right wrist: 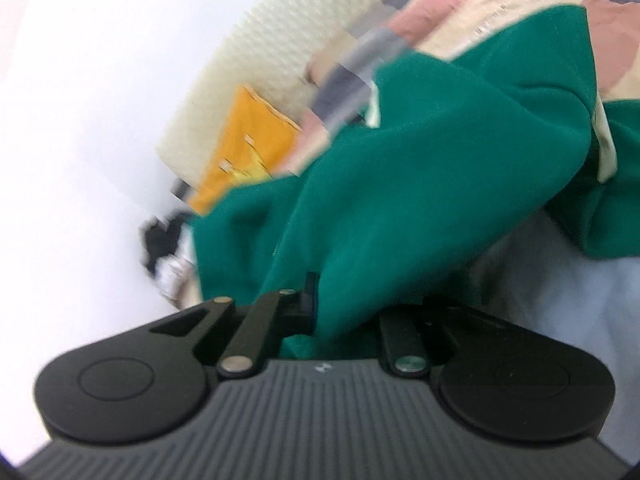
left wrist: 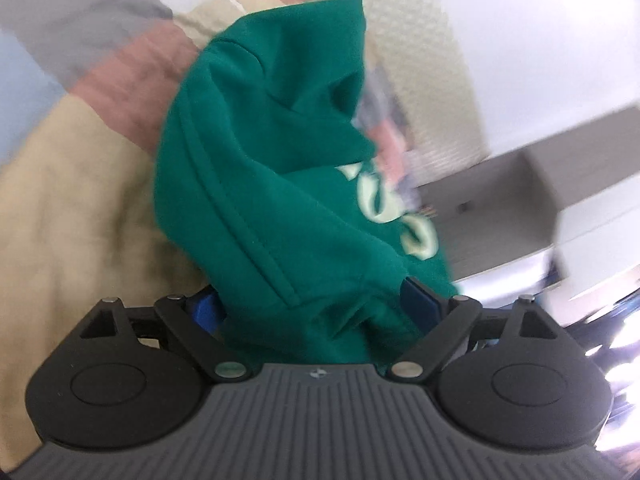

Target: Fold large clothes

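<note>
A large green sweatshirt (left wrist: 256,152) with pale lettering hangs bunched in front of my left gripper (left wrist: 312,308), which is shut on a thick fold of it; the blue fingertips are mostly buried in cloth. In the right wrist view the same green sweatshirt (right wrist: 420,184) drapes from my right gripper (right wrist: 344,312), which is shut on another part of it. The cloth is lifted above the patchwork bedspread (left wrist: 72,184). Both views are blurred by motion.
The patchwork bedspread (right wrist: 440,12) has cream, pink, grey and blue patches. A yellow garment (right wrist: 248,148) lies beside a cream textured headboard (right wrist: 256,60). A white cabinet (left wrist: 560,184) stands beyond the bed. A pale blue sheet (right wrist: 560,300) lies below the right gripper.
</note>
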Tool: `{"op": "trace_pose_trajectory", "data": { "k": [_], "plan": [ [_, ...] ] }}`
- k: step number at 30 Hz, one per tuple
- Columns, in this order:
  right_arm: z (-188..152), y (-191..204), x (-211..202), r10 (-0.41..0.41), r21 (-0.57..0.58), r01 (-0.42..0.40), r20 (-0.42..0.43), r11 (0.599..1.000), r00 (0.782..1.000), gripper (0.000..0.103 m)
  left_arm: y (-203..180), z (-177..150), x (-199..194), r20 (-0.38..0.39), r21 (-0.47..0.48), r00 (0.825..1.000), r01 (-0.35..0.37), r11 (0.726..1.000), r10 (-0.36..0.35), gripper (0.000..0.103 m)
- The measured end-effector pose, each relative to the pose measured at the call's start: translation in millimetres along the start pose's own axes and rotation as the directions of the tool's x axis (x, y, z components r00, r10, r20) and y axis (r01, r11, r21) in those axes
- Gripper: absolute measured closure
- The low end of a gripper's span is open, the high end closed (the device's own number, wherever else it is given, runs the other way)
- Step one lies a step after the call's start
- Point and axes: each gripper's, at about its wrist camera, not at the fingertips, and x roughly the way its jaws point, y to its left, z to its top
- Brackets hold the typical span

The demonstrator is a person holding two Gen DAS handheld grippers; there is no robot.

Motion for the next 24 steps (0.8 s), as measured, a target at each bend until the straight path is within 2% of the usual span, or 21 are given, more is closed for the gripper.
{"op": "trace_pose_trajectory", "data": {
  "k": [1,3,4,8,9,13,16,17,18,20,21,24],
  "plan": [
    [2,0,-4,0.022,0.011,-0.023,0.014,1.0,1.0,0.09,3,1,1,-0.007,-0.021,1.0,0.023,1.0,-0.023,0.016],
    [6,-6,-8,0.078,0.073,-0.079,0.025,0.994,0.997,0.09,4,0,3,-0.009,-0.035,0.999,0.031,0.999,-0.032,0.029],
    [7,-10,-11,0.094,0.105,-0.096,0.028,0.99,0.995,0.09,5,0,5,-0.012,-0.042,0.999,0.039,0.998,-0.039,0.033],
    [9,-22,-17,0.111,0.171,-0.116,0.041,0.978,0.993,0.09,5,3,7,-0.027,-0.033,0.999,0.042,0.999,-0.043,0.069],
    [9,-23,-18,0.104,0.171,-0.109,0.039,0.979,0.994,0.09,2,2,7,-0.022,-0.018,0.999,0.042,0.999,-0.042,0.074],
    [6,-20,-14,0.06,0.152,-0.063,0.029,0.986,0.998,0.088,-8,2,-1,0.023,0.059,0.999,0.027,0.998,-0.028,0.081],
    [0,-19,-8,0.02,0.146,-0.022,0.012,0.989,1.0,0.078,-10,1,-9,0.042,0.077,0.999,0.016,0.997,-0.019,0.082],
    [-1,-18,-6,0.009,0.135,-0.009,0.005,0.991,1.0,0.067,-10,1,-10,0.045,0.079,0.999,0.011,0.997,-0.014,0.082],
    [-2,-17,-4,-0.001,0.123,0.001,-0.004,0.992,1.0,0.051,-9,1,-11,0.048,0.075,0.999,0.008,0.997,-0.012,0.082],
    [-5,-15,0,-0.004,0.108,0.006,-0.02,0.994,1.0,0.033,-9,0,-14,0.05,0.066,0.999,0.01,0.998,-0.013,0.082],
    [-7,-14,1,-0.006,0.096,0.009,-0.028,0.995,1.0,0.028,-10,-2,-17,0.051,0.066,0.999,0.009,0.998,-0.012,0.082],
    [-17,-5,8,-0.071,0.008,0.072,-0.07,0.997,0.995,0.028,-15,-1,-12,0.063,0.075,0.998,-0.007,0.997,0.002,0.082]
  ]
}}
